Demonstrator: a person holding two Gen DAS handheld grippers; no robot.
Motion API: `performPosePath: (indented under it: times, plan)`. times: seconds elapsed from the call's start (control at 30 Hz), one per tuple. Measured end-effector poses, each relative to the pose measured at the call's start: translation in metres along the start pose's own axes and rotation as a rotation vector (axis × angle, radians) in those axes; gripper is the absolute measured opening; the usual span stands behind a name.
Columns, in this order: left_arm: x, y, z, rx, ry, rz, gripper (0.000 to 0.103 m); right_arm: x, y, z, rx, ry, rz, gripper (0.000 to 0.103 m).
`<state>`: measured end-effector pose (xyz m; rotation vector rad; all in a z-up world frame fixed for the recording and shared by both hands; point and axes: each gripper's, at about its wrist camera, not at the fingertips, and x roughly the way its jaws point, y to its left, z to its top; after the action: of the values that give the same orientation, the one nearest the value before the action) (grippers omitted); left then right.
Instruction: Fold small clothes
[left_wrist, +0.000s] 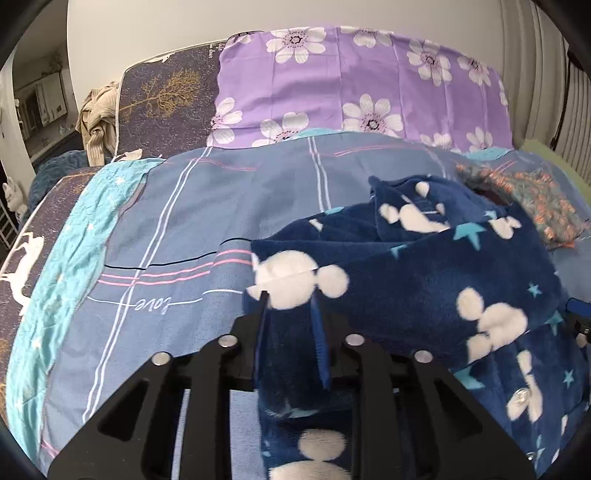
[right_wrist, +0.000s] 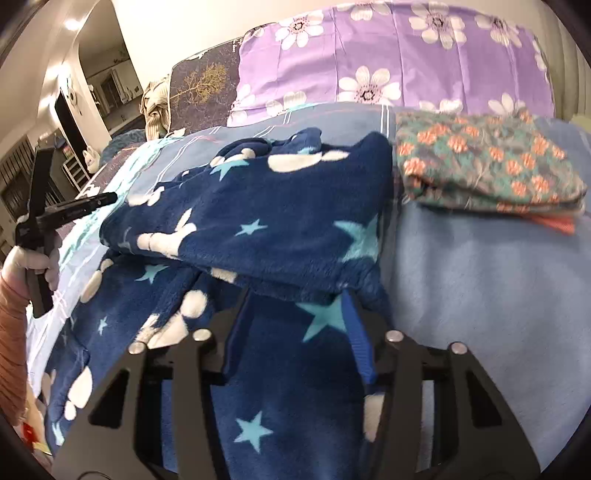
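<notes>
Soft, floppy fleece garment (left_wrist: 406, 280) is clamped in both left tongs (left_wrist: 290, 314) and right tongs (right_wrist: 295, 306); edges are best gripped.

The navy fleece garment (left_wrist: 424, 291) is plush and dark blue, printed with white mouse-head shapes and pale turquoise stars (right_wrist: 255, 227). It lies partly folded on the bed, one thick layer doubled over another, rumpled towards the far end. Its near edge is lifted and pinched between the fingers of both tools, so the cloth drapes down from each grip. A small metal snap (left_wrist: 521, 397) shows on its lower right part. Just beside it, to the right, rests a folded floral garment (right_wrist: 487, 162), green with orange flowers, lying flat and neat on the bed.
</notes>
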<state>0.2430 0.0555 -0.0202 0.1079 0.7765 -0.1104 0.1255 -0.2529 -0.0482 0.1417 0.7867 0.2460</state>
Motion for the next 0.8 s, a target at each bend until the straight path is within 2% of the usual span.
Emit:
performPosePath:
  times: [0.13,0.27,0.33,0.37,0.4,0.43,0.47,0.5,0.53,0.57,0.7,0.8]
  plan:
    - [0.001,-0.007,-0.010,0.022,0.018,0.017,0.046,0.001,0.005,0.003,-0.027,-0.003,-0.033,0.044]
    - [0.020,0.006,-0.026,-0.001,0.111,0.043,0.051,0.000,0.010,0.006,-0.092,-0.018,-0.092,0.045]
    - [0.028,0.014,-0.030,-0.047,0.140,0.000,0.051,0.008,0.015,0.008,-0.151,0.017,-0.121,0.049]
    - [0.029,0.015,-0.032,-0.063,0.143,-0.024,0.047,0.014,0.019,0.007,-0.189,0.035,-0.140,0.050]
    - [0.029,0.016,-0.031,-0.075,0.143,-0.057,0.023,0.018,0.022,0.006,-0.220,0.045,-0.160,0.051]
    - [0.030,0.015,-0.030,-0.083,0.144,-0.089,0.008,0.024,0.025,0.007,-0.252,0.051,-0.187,0.051]
    - [0.027,0.012,-0.023,-0.080,0.133,-0.076,0.008,0.028,0.027,0.008,-0.276,0.052,-0.208,0.050]
    - [0.024,0.009,-0.017,-0.073,0.118,-0.074,0.007,0.030,0.028,0.010,-0.287,0.047,-0.223,0.040]
    - [0.019,0.006,-0.008,-0.066,0.091,-0.082,0.007,0.030,0.028,0.012,-0.293,0.039,-0.240,0.022]
    - [0.011,0.001,0.006,-0.053,0.051,-0.091,0.007,0.028,0.026,0.015,-0.282,0.027,-0.251,0.019]
    - [-0.018,-0.011,0.043,0.000,-0.069,-0.099,0.007,0.008,0.007,0.020,-0.155,-0.033,-0.280,0.016]
    - [-0.020,-0.013,0.040,0.022,-0.086,-0.090,0.008,0.010,0.002,0.008,-0.172,0.024,-0.292,0.018]
